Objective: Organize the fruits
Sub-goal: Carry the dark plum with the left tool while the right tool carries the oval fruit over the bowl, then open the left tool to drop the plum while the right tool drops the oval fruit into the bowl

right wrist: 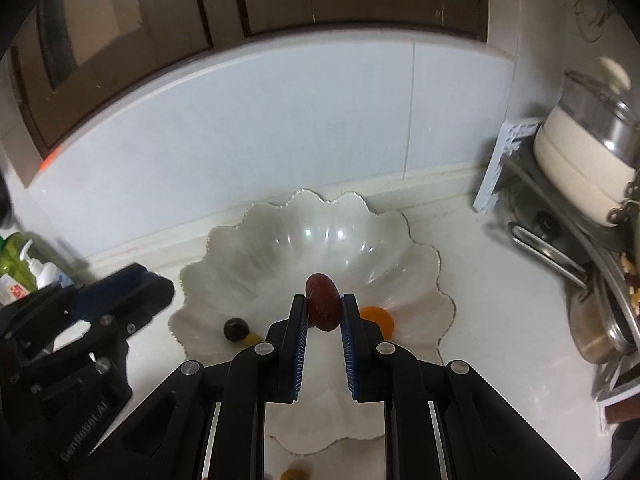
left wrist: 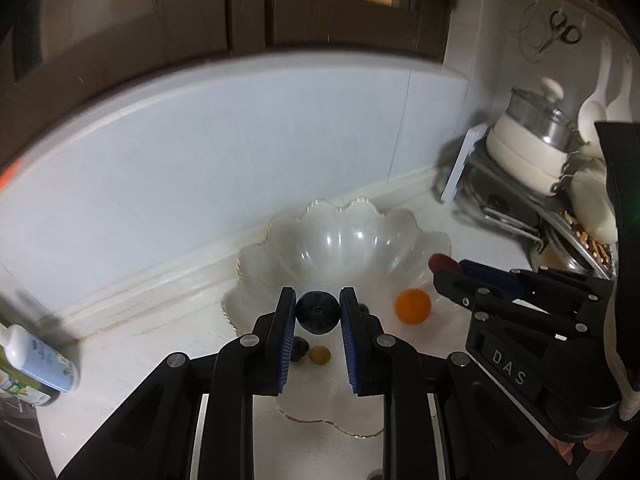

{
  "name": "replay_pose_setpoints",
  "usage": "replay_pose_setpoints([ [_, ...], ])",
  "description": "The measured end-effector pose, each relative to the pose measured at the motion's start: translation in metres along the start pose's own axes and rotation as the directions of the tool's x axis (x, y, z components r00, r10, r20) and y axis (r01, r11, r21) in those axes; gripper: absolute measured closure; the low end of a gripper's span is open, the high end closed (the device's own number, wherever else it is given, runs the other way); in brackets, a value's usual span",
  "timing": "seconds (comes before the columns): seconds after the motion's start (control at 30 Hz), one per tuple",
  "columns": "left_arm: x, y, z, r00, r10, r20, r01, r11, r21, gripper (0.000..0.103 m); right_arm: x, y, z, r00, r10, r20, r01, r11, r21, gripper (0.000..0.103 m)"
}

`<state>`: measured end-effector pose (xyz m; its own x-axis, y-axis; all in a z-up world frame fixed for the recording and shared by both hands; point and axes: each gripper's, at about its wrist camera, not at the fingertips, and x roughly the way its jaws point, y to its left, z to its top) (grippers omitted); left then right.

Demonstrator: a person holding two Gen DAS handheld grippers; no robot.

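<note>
A clear scalloped glass bowl stands on the white counter by the wall. Inside lie an orange fruit, a dark round fruit and a small yellowish one. My left gripper hovers over the bowl's near left rim, shut on a dark blue round fruit. My right gripper is over the bowl's middle, shut on a red-brown oblong fruit.
A cream pot with a glass lid sits on a metal rack at the right, beside a white board. Bottles stand at the left. Brown cabinets hang above. Another small yellowish fruit lies on the counter near the bowl's front rim.
</note>
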<state>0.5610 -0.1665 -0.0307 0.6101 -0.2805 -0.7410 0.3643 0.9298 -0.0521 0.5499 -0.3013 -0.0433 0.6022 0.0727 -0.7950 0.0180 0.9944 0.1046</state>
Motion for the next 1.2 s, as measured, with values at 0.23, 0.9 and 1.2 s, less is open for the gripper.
replay_pose_setpoints([
  [0.23, 0.038, 0.005, 0.007, 0.996, 0.002, -0.086, -0.002, 1.000, -0.001, 0.080, 0.036, -0.006, 0.010, 0.996, -0.012, -0.088, 0.011, 1.000, -0.001, 0.085],
  [0.9, 0.105, 0.014, 0.014, 0.968, 0.002, -0.249, -0.007, 1.000, -0.019, 0.070, 0.099, -0.014, 0.025, 0.975, -0.010, -0.222, 0.013, 1.000, 0.014, 0.084],
  [1.2, 0.100, 0.014, 0.015, 0.968, 0.060, -0.242, -0.061, 0.998, 0.003, 0.054, 0.098, -0.013, 0.027, 0.974, -0.034, -0.223, 0.036, 0.999, 0.006, 0.066],
])
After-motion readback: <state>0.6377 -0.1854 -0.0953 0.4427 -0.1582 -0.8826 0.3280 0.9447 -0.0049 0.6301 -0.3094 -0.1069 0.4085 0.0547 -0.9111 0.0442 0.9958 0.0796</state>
